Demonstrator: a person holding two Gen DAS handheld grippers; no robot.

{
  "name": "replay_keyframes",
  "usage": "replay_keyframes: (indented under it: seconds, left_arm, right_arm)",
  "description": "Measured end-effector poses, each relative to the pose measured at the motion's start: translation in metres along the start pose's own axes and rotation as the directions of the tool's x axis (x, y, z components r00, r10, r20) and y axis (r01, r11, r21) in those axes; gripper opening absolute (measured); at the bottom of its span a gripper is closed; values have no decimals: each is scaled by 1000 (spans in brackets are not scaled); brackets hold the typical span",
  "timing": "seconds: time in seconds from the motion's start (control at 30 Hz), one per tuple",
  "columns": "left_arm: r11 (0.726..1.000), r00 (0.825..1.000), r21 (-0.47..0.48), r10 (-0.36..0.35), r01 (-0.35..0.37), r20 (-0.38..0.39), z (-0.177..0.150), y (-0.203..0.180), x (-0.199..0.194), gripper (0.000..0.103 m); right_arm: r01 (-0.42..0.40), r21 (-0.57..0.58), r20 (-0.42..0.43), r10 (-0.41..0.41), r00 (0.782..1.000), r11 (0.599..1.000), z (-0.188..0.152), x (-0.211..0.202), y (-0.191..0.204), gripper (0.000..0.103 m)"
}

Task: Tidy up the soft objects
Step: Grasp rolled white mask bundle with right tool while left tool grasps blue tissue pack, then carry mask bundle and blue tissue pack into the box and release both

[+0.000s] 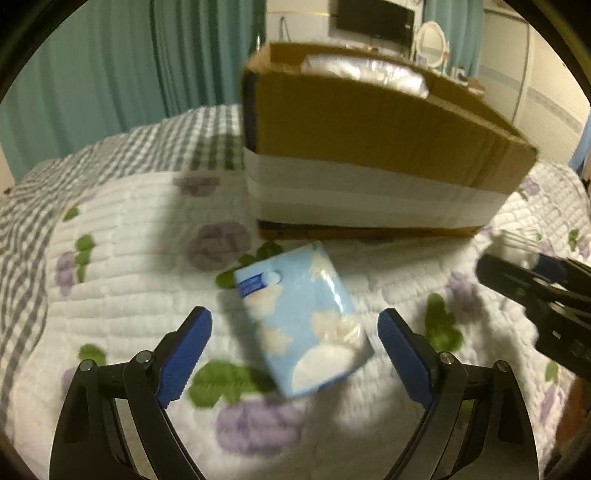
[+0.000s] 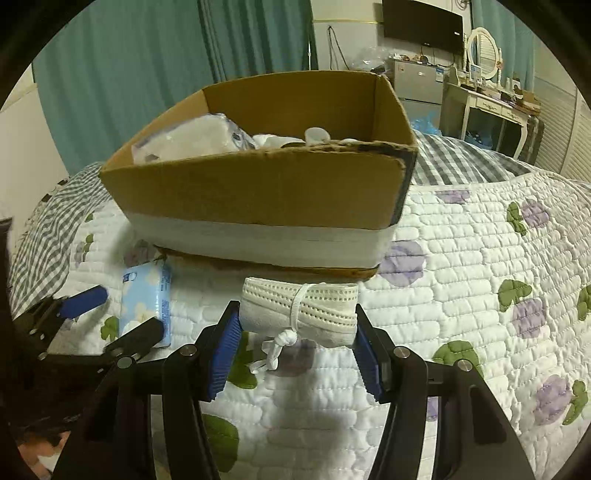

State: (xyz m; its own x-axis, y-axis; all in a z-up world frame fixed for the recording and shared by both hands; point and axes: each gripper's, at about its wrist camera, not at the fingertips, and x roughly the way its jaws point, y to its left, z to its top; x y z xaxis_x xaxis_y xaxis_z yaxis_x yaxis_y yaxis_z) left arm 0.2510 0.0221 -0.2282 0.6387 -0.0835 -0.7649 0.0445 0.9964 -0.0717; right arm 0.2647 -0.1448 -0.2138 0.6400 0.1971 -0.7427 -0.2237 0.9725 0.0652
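Note:
A light blue tissue pack (image 1: 304, 319) with cloud print lies on the quilt in front of a cardboard box (image 1: 369, 147). My left gripper (image 1: 295, 325) is open, its blue pads on either side of the pack, not touching it. My right gripper (image 2: 297, 321) is shut on a rolled white face mask (image 2: 299, 310) tied with its strap, held just above the quilt in front of the box (image 2: 258, 192). The tissue pack (image 2: 147, 299) and left gripper (image 2: 110, 310) show at the left of the right wrist view. The right gripper (image 1: 517, 273) shows at the right edge of the left wrist view.
The box holds white soft packages (image 2: 192, 138). The bed has a white quilt (image 2: 461, 258) with purple flowers and a grey checked cover (image 1: 110, 155) behind. Teal curtains (image 2: 147, 74), a wall TV (image 2: 423, 24) and a dressing table (image 2: 491, 99) stand behind.

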Motion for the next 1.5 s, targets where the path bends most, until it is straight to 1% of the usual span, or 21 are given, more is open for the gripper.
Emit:
replay_keyframes:
  seconds: [0.03,0.07,0.1,0.13,0.23,0.3,0.37,0.47,0.53,0.67,0.8,0.9,1.07,1.17,1.3,1.4,1.5]
  left_arm:
    - [1000,1000,1,-6,6,-16,1,-1,7,79]
    - [1000,1000,9,0,0,-23,0,-2,10,78]
    - [1000,1000,22,12,-11,-24,-1,-4,13,76]
    - [999,1000,36,19,-18,-23,-2,-5,14,67]
    - [998,1000,66,20,-19,-17,-3,-7,9,59]
    - [998,1000,55,-11,12,-15,-4,-4,1,58]
    - [998,999,49,-46,46,-6,-7,-1,-10,57]
    - [996,999,78,-35,34,14,-12,-3,-31,57]
    - [996,998,82,-48,45,30,-13,-1,-48,57]
    - [995,995,70,-73,68,68,-10,6,-93,57]
    - [995,991,84,-57,47,124,1,4,-138,57]
    - [994,984,94,-65,50,167,9,-3,-171,57]
    - [994,970,102,-68,45,232,32,-8,-206,57]
    - [993,963,106,-76,50,258,48,-8,-215,57]
    - [991,957,109,-101,73,272,75,-7,-214,57]
    - [992,958,111,-86,57,275,101,-6,-203,57]
    - [991,957,99,-117,94,266,130,-3,-183,57]
  right_arm:
    - [1,3,-3,-1,1000,1000,0,1,-2,57]
    - [3,4,-4,-3,1000,1000,1,1,-1,57]
    - [8,4,-7,-8,1000,1000,1,1,-1,57]
    - [14,1,-11,-14,1000,1000,1,1,-1,57]
    - [13,-14,-11,-13,1000,1000,0,3,10,57]
    - [7,-26,-9,-7,1000,1000,-2,0,14,57]
    - [5,-33,-4,-5,1000,999,-5,-6,17,57]
    - [-4,-31,2,4,1000,1000,-9,-21,19,57]
    - [-7,-34,12,7,1000,999,-9,-33,21,57]
    - [-26,-28,50,27,998,999,-4,-70,24,57]
    - [-23,-68,103,30,994,997,7,-113,33,57]
    - [-24,-79,138,34,990,997,18,-142,35,57]
    - [-42,-84,186,57,981,996,40,-180,37,57]
    - [-29,-108,220,52,974,994,57,-198,39,57]
    - [-18,-118,261,49,964,993,85,-212,35,57]
    - [-14,-121,286,49,957,993,107,-215,32,57]
    - [-21,-115,282,53,958,993,129,-204,28,57]
